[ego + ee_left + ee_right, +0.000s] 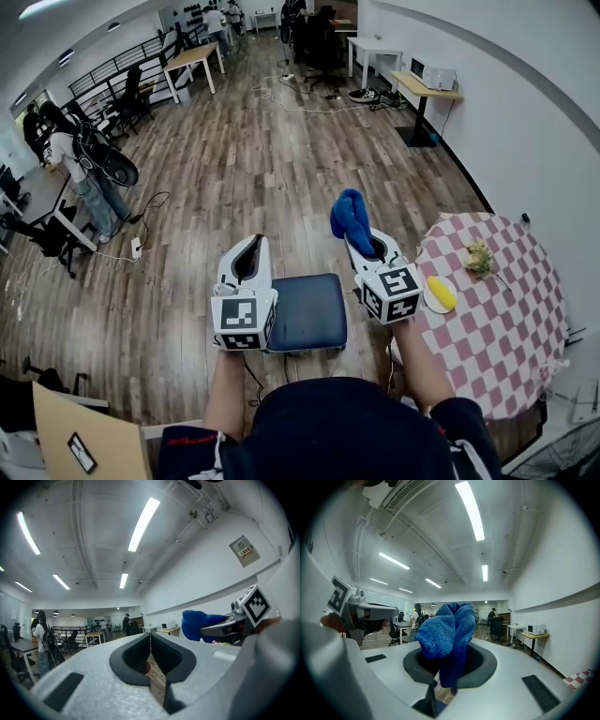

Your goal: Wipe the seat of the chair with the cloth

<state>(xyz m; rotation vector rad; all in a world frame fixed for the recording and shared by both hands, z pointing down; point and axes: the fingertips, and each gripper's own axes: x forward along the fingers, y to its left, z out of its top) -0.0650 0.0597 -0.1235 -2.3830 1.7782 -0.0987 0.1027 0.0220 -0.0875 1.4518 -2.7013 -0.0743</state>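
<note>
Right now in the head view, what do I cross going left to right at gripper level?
left gripper, shut and empty → dark blue chair seat → right gripper shut on the blue cloth → yellow fruit on a white plate → checked round table

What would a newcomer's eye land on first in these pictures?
Most likely the bright blue cloth, bunched in the shut jaws of the right gripper, right of centre in the head view. Below, between it and the empty left gripper, lies the dark blue padded chair seat. At the far right stands a round table in red-and-white checks.
</note>
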